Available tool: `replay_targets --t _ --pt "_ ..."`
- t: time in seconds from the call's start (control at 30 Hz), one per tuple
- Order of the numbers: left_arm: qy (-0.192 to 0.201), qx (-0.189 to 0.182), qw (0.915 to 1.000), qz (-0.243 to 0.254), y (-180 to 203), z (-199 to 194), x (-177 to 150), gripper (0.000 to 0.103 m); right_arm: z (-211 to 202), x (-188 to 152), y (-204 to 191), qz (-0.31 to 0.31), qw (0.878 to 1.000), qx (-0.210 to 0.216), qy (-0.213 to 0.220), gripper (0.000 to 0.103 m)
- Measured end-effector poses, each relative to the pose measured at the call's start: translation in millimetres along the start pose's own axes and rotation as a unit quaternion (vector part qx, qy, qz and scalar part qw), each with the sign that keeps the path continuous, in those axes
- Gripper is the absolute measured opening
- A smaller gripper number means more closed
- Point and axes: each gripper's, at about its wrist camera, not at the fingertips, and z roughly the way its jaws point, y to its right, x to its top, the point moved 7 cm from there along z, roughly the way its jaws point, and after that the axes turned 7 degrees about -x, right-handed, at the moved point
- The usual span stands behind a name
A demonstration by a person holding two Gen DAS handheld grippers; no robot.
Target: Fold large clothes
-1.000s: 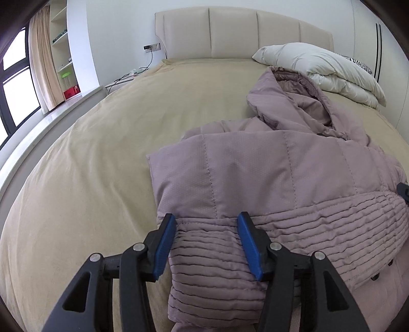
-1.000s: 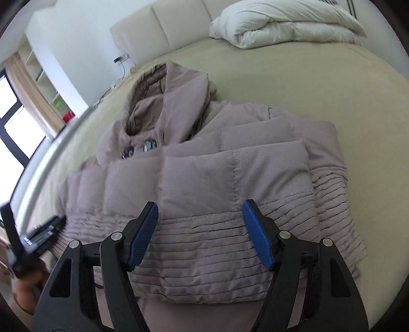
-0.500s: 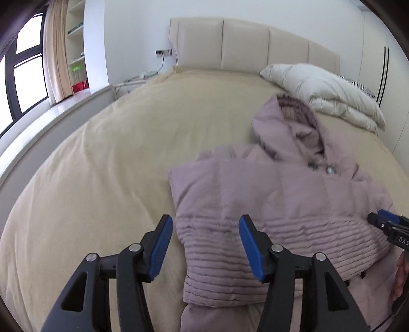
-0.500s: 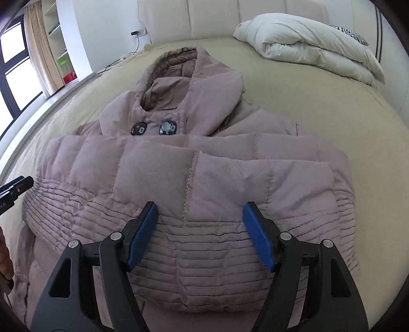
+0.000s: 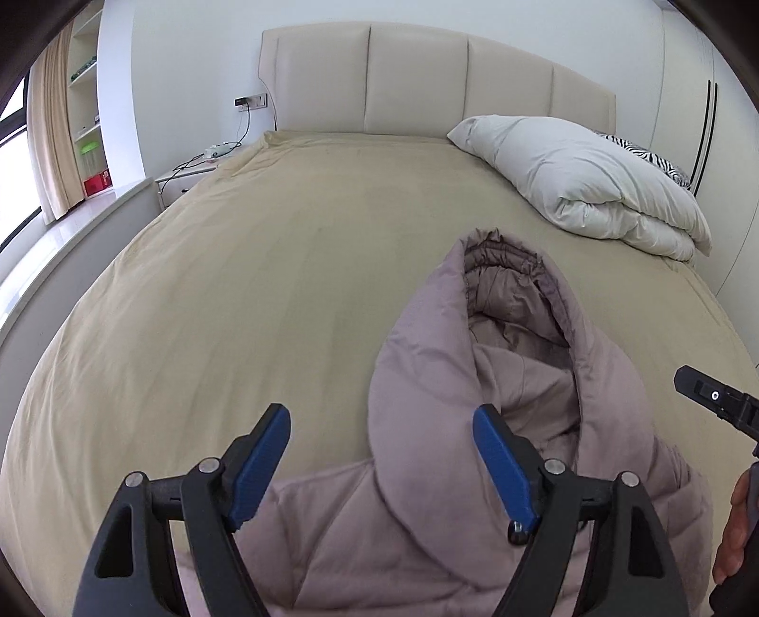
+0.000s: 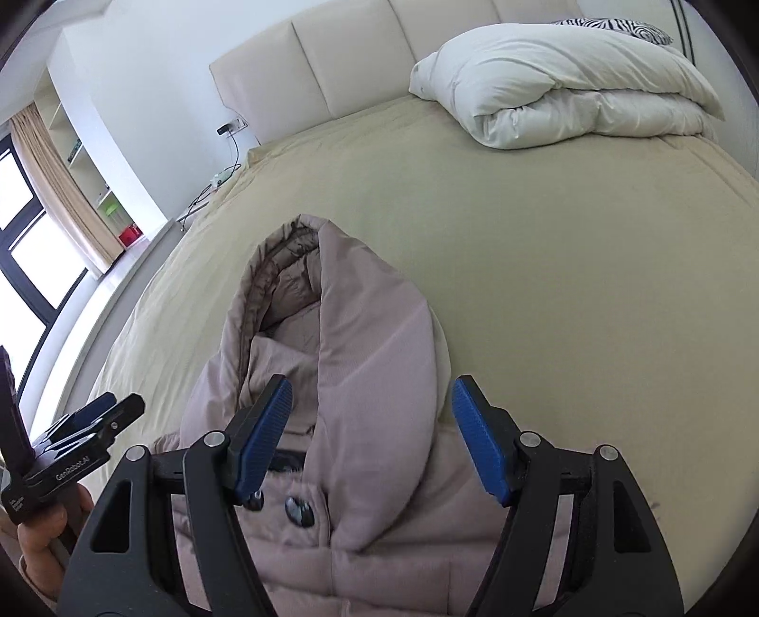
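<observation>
Both my grippers, left just opened wider and right, stand wide and empty above one jacket, with one duvet at upper right.

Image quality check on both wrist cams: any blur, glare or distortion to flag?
Left wrist view: sharp, strong fisheye bowing of the bed, dark corner vignette, window blown out. Right wrist view: the same bowing and vignette, horizon tilted, soft daylight, jacket and duvet in focus, bright window.

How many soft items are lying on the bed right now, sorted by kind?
Mauve quilted hooded puffer jacket: 1
White folded duvet: 1
Black-and-white zebra-striped pillow: 1
Total: 3
</observation>
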Motion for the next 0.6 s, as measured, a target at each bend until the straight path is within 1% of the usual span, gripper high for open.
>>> replay_targets --t 0.03,0.1,0.2,0.27,0.3,0.33,0.37,0.4,0.43,0.47,0.53,0.6 --pt "-0.001 0.006 0.9999 0.010 6.8 11.2 7.5 0.084 6.0 7.8 -2.3 0.000 1.000 0.005 0.001 0.069" --pt "-0.015 0.005 0.9995 0.029 19.8 37.4 20.1 0.089 20.8 21.7 -8.3 -0.002 1.000 0.009 -0.001 0.069" --pt "-0.032 0.016 0.9991 0.024 22.8 71.8 30.5 0.089 45.2 35.5 -15.6 -0.011 1.000 0.002 -0.005 0.069" --pt "-0.048 0.022 0.9983 0.026 20.2 91.0 30.7 0.089 61.5 38.5 -19.6 -0.018 1.000 -0.008 -0.011 0.069" --pt "-0.058 0.026 0.9976 0.027 17.4 99.6 29.1 0.085 69.3 38.8 -21.8 -0.022 1.000 -0.012 -0.013 0.069" --pt "-0.066 0.023 0.9974 0.020 13.4 106.2 28.4 0.073 76.7 41.0 -22.9 -0.026 0.999 -0.017 -0.014 0.069" --pt "-0.074 0.010 0.9972 0.007 10.0 111.5 27.7 0.068 83.0 41.3 -25.1 -0.029 0.999 -0.022 -0.014 0.069" --pt "-0.082 -0.003 0.9966 -0.004 7.7 114.9 26.2 0.060 89.4 43.5 -28.3 -0.031 0.999 -0.021 -0.015 0.069" --pt "-0.085 -0.011 0.9962 -0.009 7.4 116.4 24.7 0.053 96.3 45.5 -31.4 -0.032 0.999 -0.021 -0.017 0.069" --pt "-0.086 -0.014 0.9962 -0.006 8.3 116.7 23.7 0.050 103.1 47.9 -36.2 -0.034 0.999 -0.021 -0.020 0.069" --pt "-0.084 -0.016 0.9964 0.003 11.6 115.5 21.3 0.039 119.0 50.5 -46.3 -0.042 0.998 -0.027 -0.028 0.069" --pt "-0.081 -0.014 0.9966 0.009 13.9 113.7 19.9 0.032 133.5 51.8 -54.9 -0.051 0.997 -0.038 -0.046 0.069"
